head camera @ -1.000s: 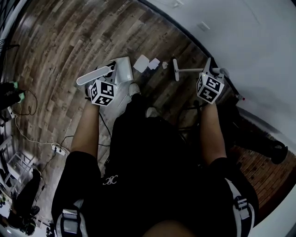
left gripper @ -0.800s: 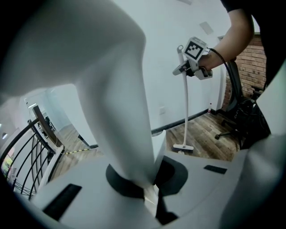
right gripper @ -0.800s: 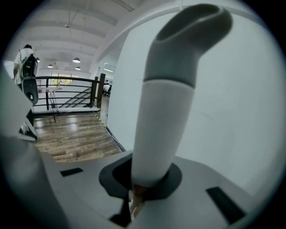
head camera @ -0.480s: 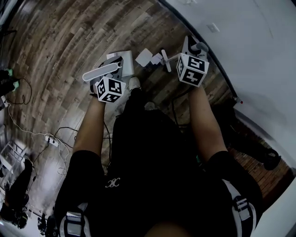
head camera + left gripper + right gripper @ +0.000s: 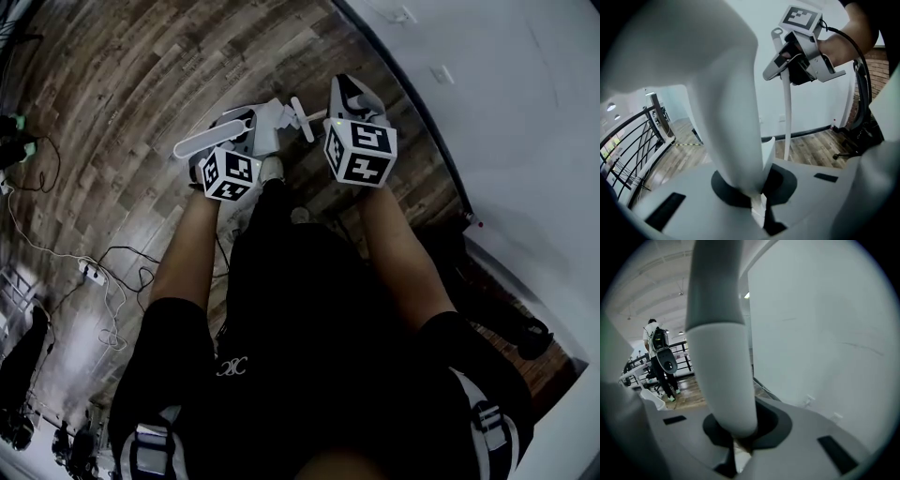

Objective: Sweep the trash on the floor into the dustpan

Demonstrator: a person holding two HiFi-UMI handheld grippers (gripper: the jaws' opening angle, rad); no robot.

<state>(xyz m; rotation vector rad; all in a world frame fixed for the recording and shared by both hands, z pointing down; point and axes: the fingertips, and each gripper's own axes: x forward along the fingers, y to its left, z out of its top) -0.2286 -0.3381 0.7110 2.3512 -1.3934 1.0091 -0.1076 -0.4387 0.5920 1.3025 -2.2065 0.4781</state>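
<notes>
**Q:** What is at the left?

**A:** Left gripper [image 5: 232, 159], jaws clamped tight on the white dustpan handle [image 5: 726, 93]. The dustpan [image 5: 255, 131] is over the wood floor [image 5: 141, 75], just ahead of the shoe [image 5: 272, 171].

**Q:** And the centre and right?

**A:** White trash scraps [image 5: 279, 116] at the dustpan's edge, with the broom head [image 5: 298, 109] just beside them. Right gripper [image 5: 349, 122], jaws closed round the thick broom handle [image 5: 722, 357].

The head view is dim and underexposed: the person's clothes [image 5: 309, 356] melt into one black mass, while the wooden floor [image 5: 112, 84] shows a pale sheen at lower left. Its boards curve hard toward the edges. Both gripper views are brighter and black-cornered, with the dustpan handle [image 5: 726, 93] and broom handle [image 5: 719, 362] blurred up close.
</notes>
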